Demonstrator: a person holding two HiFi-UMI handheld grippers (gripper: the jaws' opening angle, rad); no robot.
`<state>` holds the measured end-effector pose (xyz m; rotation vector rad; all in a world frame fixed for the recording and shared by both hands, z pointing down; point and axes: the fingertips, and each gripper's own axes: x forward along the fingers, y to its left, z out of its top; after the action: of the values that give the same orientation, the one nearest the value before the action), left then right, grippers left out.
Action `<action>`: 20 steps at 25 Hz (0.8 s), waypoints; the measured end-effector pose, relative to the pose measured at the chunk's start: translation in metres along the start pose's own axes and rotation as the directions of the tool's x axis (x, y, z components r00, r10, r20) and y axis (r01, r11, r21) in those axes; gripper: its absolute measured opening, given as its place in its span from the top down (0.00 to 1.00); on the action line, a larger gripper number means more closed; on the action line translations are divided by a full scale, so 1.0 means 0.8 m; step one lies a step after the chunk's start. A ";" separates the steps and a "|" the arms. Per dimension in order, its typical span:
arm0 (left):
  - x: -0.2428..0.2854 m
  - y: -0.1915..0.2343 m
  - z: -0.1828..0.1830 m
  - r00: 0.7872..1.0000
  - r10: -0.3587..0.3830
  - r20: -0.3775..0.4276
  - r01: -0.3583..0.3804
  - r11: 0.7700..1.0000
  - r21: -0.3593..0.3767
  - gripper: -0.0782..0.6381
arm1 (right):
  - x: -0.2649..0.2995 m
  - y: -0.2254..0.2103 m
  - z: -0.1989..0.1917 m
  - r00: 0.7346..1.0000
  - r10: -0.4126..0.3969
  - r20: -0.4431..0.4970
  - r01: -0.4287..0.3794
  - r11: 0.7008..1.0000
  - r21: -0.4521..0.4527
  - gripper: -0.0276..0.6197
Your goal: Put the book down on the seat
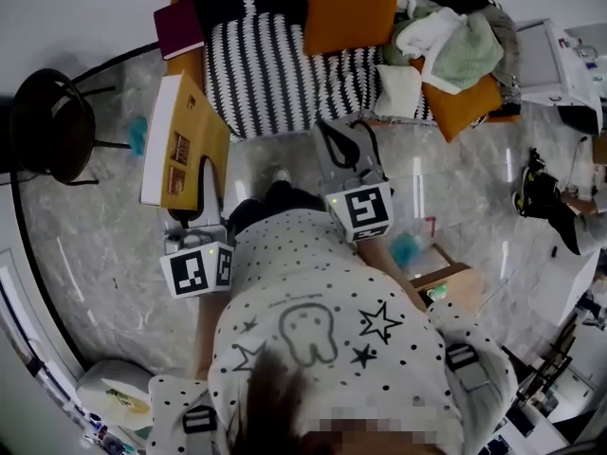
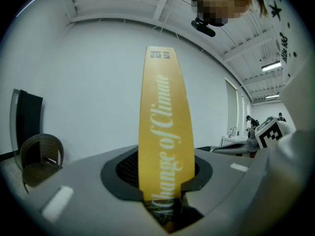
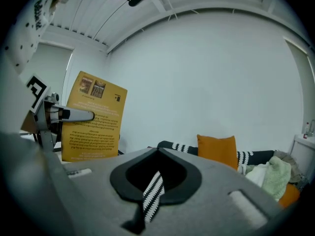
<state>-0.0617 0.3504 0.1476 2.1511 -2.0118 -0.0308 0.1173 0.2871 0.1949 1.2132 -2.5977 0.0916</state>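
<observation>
A: Where is the book (image 1: 185,145) found?

B: It is held upright in the air, left of the striped seat (image 1: 270,74) and just short of it. No part of it is rested there yet. The left gripper (image 1: 192,218) is clamped on its lower end, across the spine, and the title is seen facing that gripper's camera.

A: And the right gripper (image 3: 149,198)?

B: Its jaws are parted by a slit only, and nothing is clamped. The seat's stripes are seen through the gap.

A: How is the book expected to handle?

B: It is judged stiff and fairly heavy, with a thick block of pages and a smooth cover. Gripped at one end, it could be levered loose or slid out if tilted quickly. It is best laid flat on the bare stripes, nearer than the orange cushion (image 1: 349,8), and released only once its weight is borne.
</observation>
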 end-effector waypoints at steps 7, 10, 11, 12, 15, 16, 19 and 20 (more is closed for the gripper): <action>0.020 -0.019 0.005 1.000 -0.004 0.027 0.004 1.000 0.020 0.69 | -0.001 -0.023 -0.007 1.000 0.013 0.007 -0.013 1.000 0.007 0.96; 0.029 -0.019 0.008 1.000 -0.005 0.027 0.004 1.000 0.023 0.69 | 0.001 -0.029 -0.006 1.000 0.009 0.007 -0.009 1.000 0.013 0.96; 0.032 -0.020 0.008 1.000 -0.006 0.027 0.006 1.000 0.025 0.69 | 0.003 -0.032 -0.005 1.000 0.006 0.009 -0.006 1.000 0.016 0.96; 0.036 -0.020 0.009 1.000 -0.009 0.026 0.009 1.000 0.028 0.69 | 0.004 -0.035 -0.005 1.000 0.002 0.009 -0.002 1.000 0.020 0.96; 0.046 -0.022 0.007 0.999 -0.027 0.020 0.026 0.999 0.037 0.69 | 0.006 -0.041 -0.008 1.000 -0.012 0.001 0.012 1.000 0.027 0.96; 0.050 -0.021 0.007 0.999 -0.034 0.018 0.033 0.999 0.036 0.69 | 0.009 -0.042 -0.008 1.000 -0.017 -0.002 0.017 0.999 0.028 0.96; 0.064 -0.017 0.007 0.998 -0.054 0.015 0.054 0.998 0.028 0.69 | 0.019 -0.047 -0.006 0.999 -0.037 -0.005 0.037 0.999 0.030 0.96; 0.070 -0.014 0.007 0.998 -0.061 0.011 0.060 0.998 0.026 0.69 | 0.024 -0.049 -0.005 0.999 -0.044 -0.007 0.044 0.999 0.031 0.96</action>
<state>-0.0470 0.2951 0.1467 2.2326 -1.9635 -0.0270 0.1364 0.2484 0.2015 1.2780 -2.5716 0.1272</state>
